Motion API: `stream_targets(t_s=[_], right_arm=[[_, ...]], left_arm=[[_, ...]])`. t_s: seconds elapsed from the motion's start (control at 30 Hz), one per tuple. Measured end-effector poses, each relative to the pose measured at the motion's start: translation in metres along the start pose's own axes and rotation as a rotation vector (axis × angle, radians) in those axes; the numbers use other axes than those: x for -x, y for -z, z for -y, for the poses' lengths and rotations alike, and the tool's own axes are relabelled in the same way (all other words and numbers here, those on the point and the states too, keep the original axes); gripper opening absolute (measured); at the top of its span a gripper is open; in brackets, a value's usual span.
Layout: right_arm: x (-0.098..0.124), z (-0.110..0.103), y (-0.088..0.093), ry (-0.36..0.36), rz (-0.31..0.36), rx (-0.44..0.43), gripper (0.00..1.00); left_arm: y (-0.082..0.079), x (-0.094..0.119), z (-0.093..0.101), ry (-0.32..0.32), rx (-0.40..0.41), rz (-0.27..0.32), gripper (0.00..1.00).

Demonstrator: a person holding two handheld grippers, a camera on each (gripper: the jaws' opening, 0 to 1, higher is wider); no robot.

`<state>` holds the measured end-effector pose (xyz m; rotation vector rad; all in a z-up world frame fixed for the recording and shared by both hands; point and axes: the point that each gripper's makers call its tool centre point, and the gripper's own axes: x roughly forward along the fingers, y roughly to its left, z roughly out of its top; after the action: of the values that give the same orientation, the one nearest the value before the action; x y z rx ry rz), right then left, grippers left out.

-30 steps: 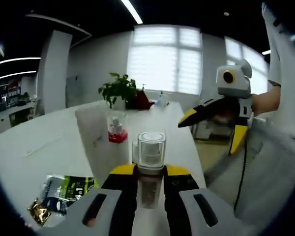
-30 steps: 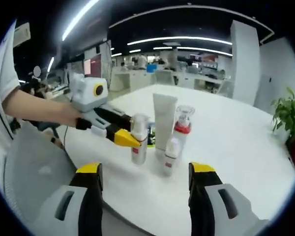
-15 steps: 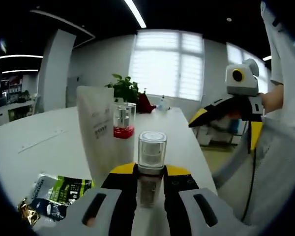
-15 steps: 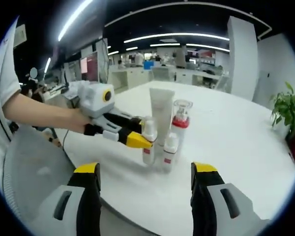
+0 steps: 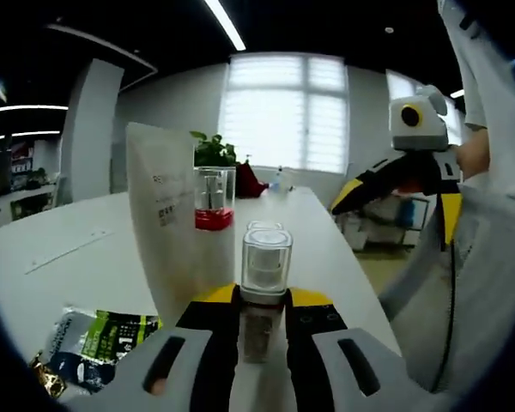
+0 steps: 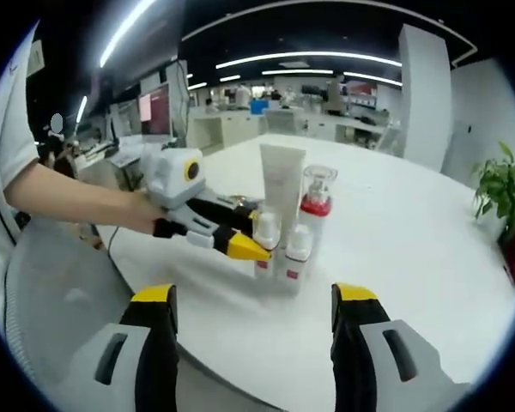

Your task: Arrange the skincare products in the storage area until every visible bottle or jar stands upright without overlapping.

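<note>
While the left hand-held gripper (image 5: 262, 296) is closed on a small clear-capped bottle (image 5: 264, 268), this bottle stands upright on the white bench (image 6: 412, 249), just beside a second small bottle (image 6: 296, 257). Behind them stand a tall white tube (image 6: 282, 193) and a red-collared pump bottle (image 6: 316, 202). At the right, the right hand-held gripper (image 6: 253, 305) hangs open, near the group.

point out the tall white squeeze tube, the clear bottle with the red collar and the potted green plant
tall white squeeze tube (image 6: 281, 184), right gripper view, middle of its body
clear bottle with the red collar (image 6: 316, 204), right gripper view, on the red collar
potted green plant (image 6: 504, 190), right gripper view, on its leaves
</note>
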<state>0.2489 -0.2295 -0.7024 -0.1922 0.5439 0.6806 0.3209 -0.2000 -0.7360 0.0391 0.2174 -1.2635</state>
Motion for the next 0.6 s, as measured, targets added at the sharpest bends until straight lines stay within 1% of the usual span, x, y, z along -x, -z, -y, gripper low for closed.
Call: stream_targets(t_s=[0.2,0.33,0.4,0.5,0.6], right_arm=[[-0.0003,0.0000,0.0019,0.001,-0.010,-0.001,0.72],[-0.0008,-0.0008,0.0033,-0.001,-0.017,0.003,0.72],[-0.0010,-0.0011,0.0041,-0.003,-0.020,0.003,0.72],[-0.0012,-0.0014,0.0046,-0.004,-0.022,0.003,0.72],[-0.0015,-0.0016,0.0052,-0.005,-0.024,0.001,0.72]], left_arm=[[0.0044,-0.0021,-0.0038,-0.002,0.009,0.006,0.14],[0.0066,-0.0021,-0.0055,-0.007,0.004,0.000,0.15],[0.0071,-0.0019,-0.0079,-0.009,0.008,0.007,0.15],[0.0063,-0.0024,-0.0071,-0.010,0.007,0.009,0.15],[0.0057,-0.0031,-0.0036,0.004,0.011,0.007,0.15]])
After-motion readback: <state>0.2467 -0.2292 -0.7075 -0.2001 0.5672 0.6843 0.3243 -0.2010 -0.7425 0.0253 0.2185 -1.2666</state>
